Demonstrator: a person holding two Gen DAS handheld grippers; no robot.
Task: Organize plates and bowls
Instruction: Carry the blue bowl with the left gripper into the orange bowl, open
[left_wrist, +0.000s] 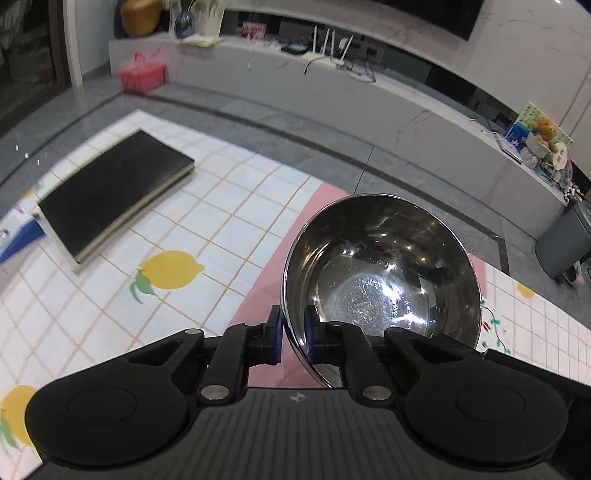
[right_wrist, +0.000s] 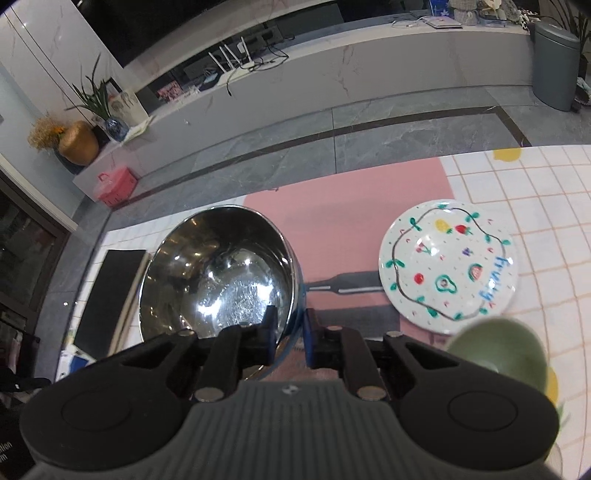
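My left gripper (left_wrist: 293, 332) is shut on the near-left rim of a shiny steel bowl (left_wrist: 384, 269), held above a pink mat (left_wrist: 266, 291). My right gripper (right_wrist: 290, 332) is shut on the right rim of a steel bowl (right_wrist: 218, 273), also held over the pink mat (right_wrist: 343, 206). I cannot tell whether both views show one bowl or two. A white plate (right_wrist: 448, 267) painted with fruit lies on the mat to the right. A green bowl (right_wrist: 498, 350) sits near my right gripper's right side, just below the plate.
A black book (left_wrist: 114, 199) lies on the lemon-print tablecloth (left_wrist: 207, 229) at the left; it also shows in the right wrist view (right_wrist: 107, 291). The table's far edge drops to a grey tiled floor (right_wrist: 332, 136). A grey bin (right_wrist: 556, 59) stands beyond.
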